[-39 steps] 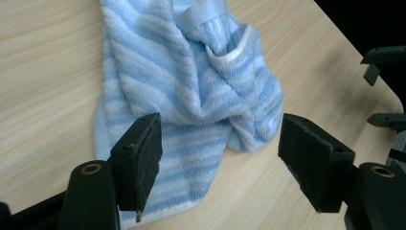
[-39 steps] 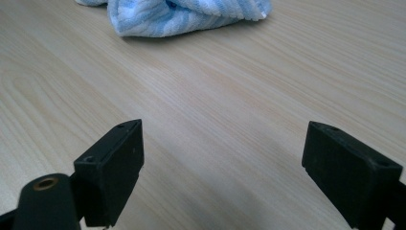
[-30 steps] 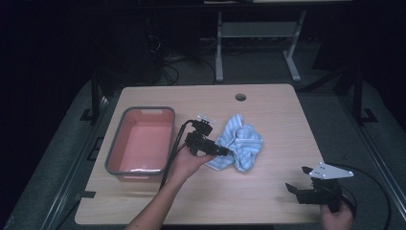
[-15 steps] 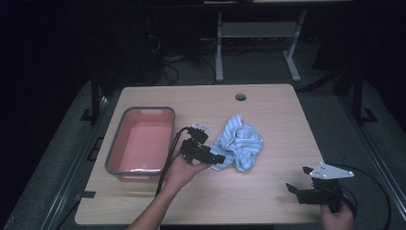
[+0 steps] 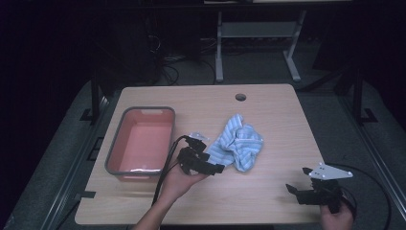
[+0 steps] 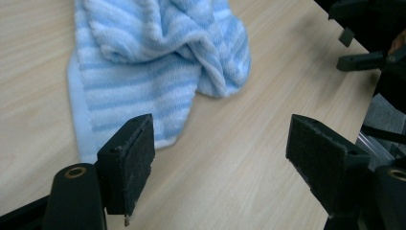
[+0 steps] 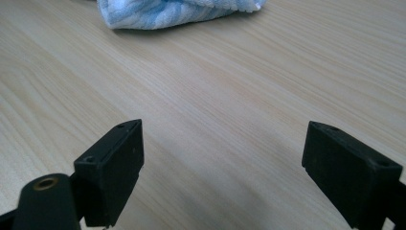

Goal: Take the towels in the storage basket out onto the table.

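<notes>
A crumpled blue-and-white striped towel (image 5: 238,142) lies near the middle of the wooden table (image 5: 268,110). My left gripper (image 5: 214,167) is open just beside the towel's near left corner, nothing between its jaws. In the left gripper view the towel (image 6: 153,62) spreads ahead of the left gripper (image 6: 220,167), its hem just past the left jaw. At the table's near right corner my right gripper (image 5: 293,189) rests open and empty. The right gripper view has the towel (image 7: 177,12) far ahead of the right gripper (image 7: 222,175).
A grey-rimmed pink tub (image 5: 115,153) sits at the left of the table, with nothing visible inside. A cable hole (image 5: 240,97) marks the far edge. Cables trail from both grippers. The right gripper (image 6: 364,52) appears at the far right of the left gripper view.
My left gripper has drawn back toward the near edge and slightly left, coming off the towel. The right gripper has not moved.
</notes>
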{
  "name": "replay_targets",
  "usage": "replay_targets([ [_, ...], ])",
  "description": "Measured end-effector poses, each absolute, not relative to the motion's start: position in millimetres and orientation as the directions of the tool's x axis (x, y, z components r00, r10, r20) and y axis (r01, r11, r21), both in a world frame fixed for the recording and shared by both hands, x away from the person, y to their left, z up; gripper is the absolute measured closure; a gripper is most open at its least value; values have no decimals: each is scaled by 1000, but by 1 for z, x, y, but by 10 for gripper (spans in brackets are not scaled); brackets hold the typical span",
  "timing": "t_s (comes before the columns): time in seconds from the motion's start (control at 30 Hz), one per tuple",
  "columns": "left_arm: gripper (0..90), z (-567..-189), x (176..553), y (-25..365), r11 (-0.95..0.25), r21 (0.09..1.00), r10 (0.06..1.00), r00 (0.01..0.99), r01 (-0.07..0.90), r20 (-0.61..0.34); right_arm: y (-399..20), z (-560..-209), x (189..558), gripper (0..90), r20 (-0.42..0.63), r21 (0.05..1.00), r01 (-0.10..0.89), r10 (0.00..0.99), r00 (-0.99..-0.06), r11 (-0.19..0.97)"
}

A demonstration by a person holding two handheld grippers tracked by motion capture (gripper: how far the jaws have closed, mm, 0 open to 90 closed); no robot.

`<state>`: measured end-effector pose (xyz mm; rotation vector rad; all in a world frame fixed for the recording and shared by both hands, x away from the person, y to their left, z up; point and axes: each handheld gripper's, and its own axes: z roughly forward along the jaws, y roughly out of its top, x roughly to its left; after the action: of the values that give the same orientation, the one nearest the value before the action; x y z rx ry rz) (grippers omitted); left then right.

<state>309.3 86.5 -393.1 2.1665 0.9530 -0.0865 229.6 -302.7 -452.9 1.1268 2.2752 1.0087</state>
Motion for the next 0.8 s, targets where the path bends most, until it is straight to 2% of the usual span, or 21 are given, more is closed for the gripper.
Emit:
replay_targets([
  [0.8, 230, -411, 266, 95, -429, 662, 584, 747, 615, -316, -301, -455, 227, 137, -42, 748, 517, 807, -590, 417],
])
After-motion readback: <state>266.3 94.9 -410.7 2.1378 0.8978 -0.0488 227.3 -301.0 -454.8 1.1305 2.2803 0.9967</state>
